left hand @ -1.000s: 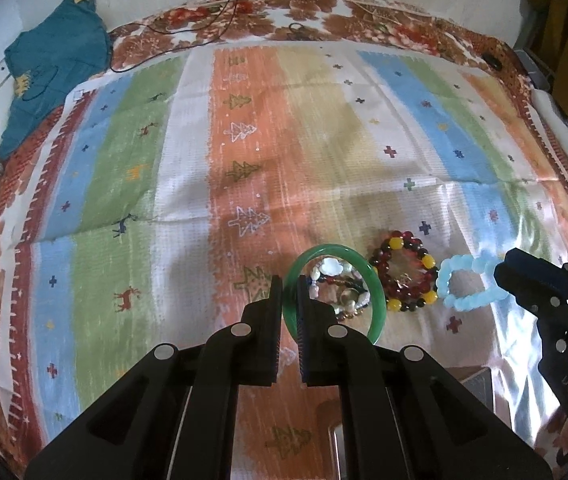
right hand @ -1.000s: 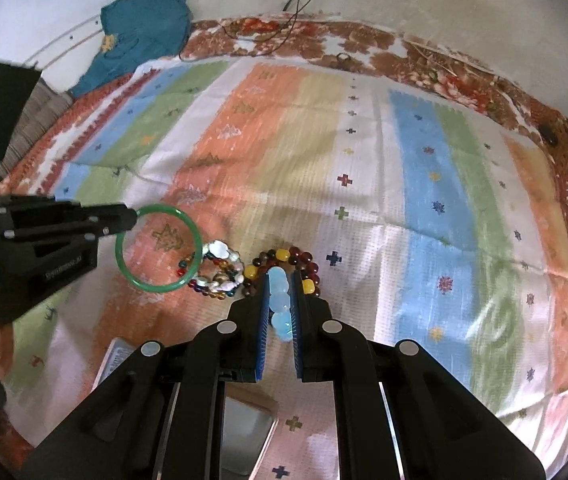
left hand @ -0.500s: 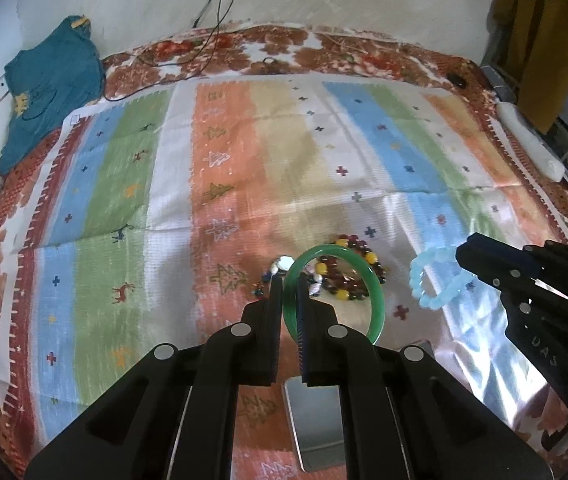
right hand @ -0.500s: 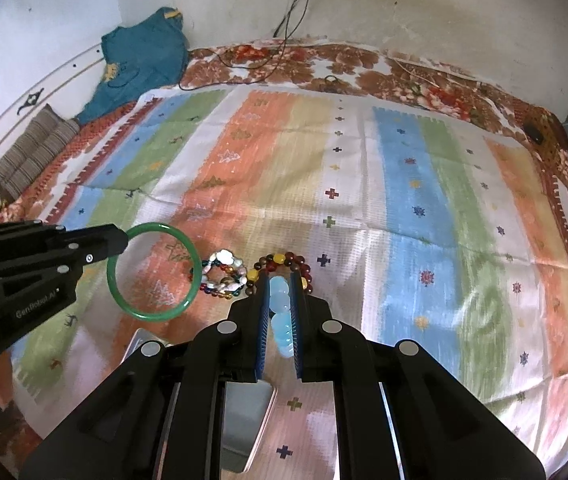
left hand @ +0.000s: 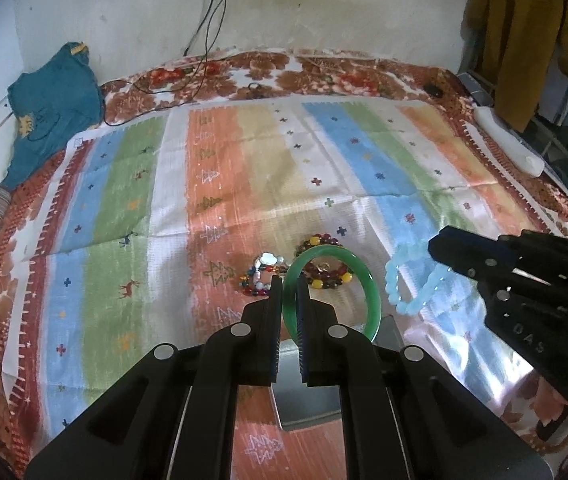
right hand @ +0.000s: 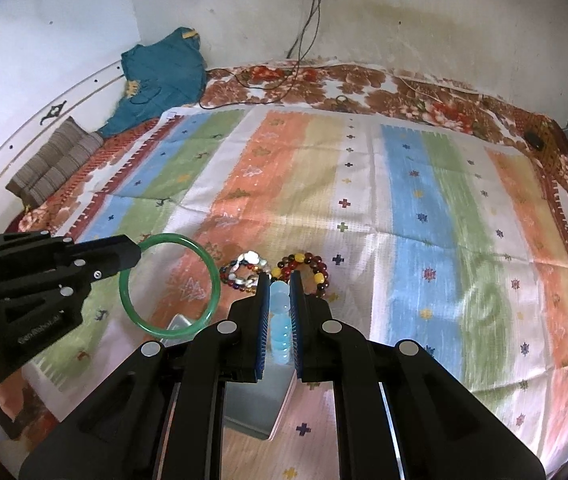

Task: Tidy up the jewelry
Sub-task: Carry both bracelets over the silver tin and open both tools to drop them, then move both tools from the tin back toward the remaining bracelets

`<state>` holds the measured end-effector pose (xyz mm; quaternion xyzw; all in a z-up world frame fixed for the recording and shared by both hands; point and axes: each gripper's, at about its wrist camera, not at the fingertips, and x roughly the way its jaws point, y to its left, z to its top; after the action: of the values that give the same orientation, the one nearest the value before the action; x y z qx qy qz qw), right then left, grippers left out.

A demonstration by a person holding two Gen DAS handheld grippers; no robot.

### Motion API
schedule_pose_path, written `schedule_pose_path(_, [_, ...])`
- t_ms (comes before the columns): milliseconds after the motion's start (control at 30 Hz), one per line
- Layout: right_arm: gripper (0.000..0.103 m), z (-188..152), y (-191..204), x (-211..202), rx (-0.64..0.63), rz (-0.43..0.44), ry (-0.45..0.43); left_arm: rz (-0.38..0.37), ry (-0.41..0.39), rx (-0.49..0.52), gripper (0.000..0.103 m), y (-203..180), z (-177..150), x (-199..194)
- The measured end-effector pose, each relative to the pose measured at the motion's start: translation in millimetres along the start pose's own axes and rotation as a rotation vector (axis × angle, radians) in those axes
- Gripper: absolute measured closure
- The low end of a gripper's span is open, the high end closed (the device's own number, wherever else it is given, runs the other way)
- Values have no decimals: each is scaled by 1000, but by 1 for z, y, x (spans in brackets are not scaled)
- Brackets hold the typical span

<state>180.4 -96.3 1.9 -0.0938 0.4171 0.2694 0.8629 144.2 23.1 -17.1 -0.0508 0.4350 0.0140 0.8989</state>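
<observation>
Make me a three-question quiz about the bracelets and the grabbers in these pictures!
1. Where is the dark red and yellow bead bracelet?
A. Lying on the striped cloth
B. In the left hand-held gripper
C. On the teal shirt

2. What colour is the smooth bangle?
A. Red
B. Green
C. White

3. What is the right hand-held gripper doing?
A. Standing open and empty
B. Pinching a cable
C. Shut on the pale blue bead bracelet

Answers:
1 A, it rests on the cloth beside the mixed bead bracelet.
2 B, the ring pinched in the left hand-held gripper is green.
3 C, blue beads sit pressed between its fingers.
</observation>
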Motion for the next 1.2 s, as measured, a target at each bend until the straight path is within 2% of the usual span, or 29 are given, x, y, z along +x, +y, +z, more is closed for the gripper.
schedule_pose_path(367, [92, -22, 19, -16, -53, 4, -2, 1, -16, 22, 96, -7, -23, -21])
schedule_pose_path(400, [92, -24, 19, -17, -55, 6, -1, -1, -17, 22, 97, -8, -25, -23])
schedule_pose_path(433, [92, -26, 20, -18, -56, 7, 0, -3, -19, 23, 103, -9, -27, -24])
schedule_pose_path(533, [92, -32, 21, -20, -55, 12, 8, -4, -25, 22, 103, -10, -32, -29])
schedule_pose_path(900, [92, -42, 17, -12, -31, 11, 56, 24, 1, 1, 103, -4, -38, -23])
schedule_pose_path(933, [90, -41, 16, -12, -29, 9, 55, 28, 5, -1, 103, -3, -38, -22])
schedule_pose_path(1000, [77, -41, 13, -11, -18, 6, 55, 33, 11, -3, 103, -2, -38, -21])
schedule_pose_path(1200, [71, -39, 7, -9, 7, -1, 65, 45, 16, -16, 101, 2, -36, -19])
